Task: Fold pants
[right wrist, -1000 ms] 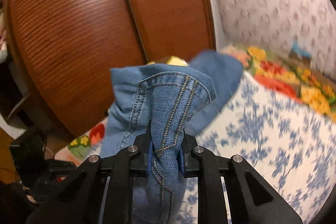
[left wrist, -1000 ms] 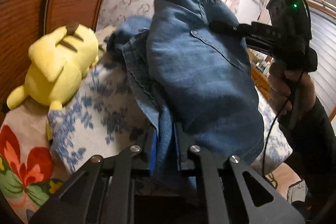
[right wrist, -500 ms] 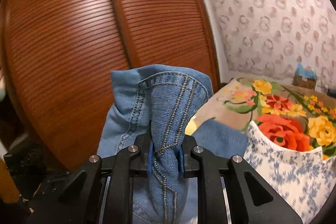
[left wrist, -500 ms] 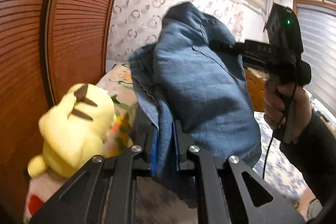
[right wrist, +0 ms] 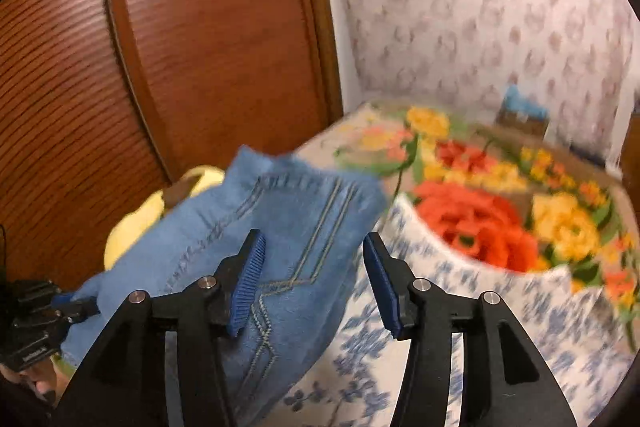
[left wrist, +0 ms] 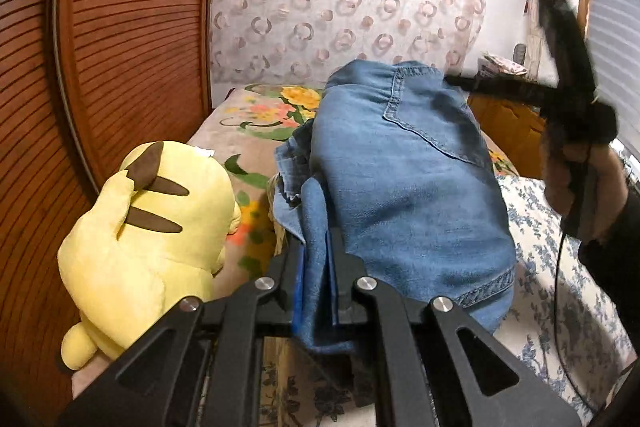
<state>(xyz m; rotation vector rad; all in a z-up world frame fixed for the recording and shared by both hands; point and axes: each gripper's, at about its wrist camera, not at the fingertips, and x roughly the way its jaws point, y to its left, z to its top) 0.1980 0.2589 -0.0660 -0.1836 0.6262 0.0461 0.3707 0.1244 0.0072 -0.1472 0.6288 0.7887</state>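
Observation:
The blue denim pants (left wrist: pixel 404 183) hang bunched over the bed. My left gripper (left wrist: pixel 318 251) is shut on a fold of their fabric at the bottom middle of the left wrist view. In the right wrist view my right gripper (right wrist: pixel 313 247) is opening. The pants (right wrist: pixel 288 223) still lie between its blue pads (right wrist: pixel 246 283), but the pads no longer press on them. Seen from the left wrist, the right gripper (left wrist: pixel 454 81) is blurred at the pants' upper right edge, held by a hand (left wrist: pixel 580 179). The left gripper (right wrist: pixel 74 303) shows at the lower left of the right wrist view, on the pants' far corner.
A yellow plush toy (left wrist: pixel 152 239) lies on the bed next to a brown slatted wardrobe door (left wrist: pixel 120 27). A flowered blanket (right wrist: pixel 480 211) covers the far part of the bed, a blue-and-white quilt (right wrist: pixel 520 327) the near part. A patterned wall (left wrist: pixel 340 7) stands behind.
The right gripper's jaws have come apart and let go of the denim seam. Both grippers have swung across over the bed, and the plush toy now looks nearer in the left wrist view.

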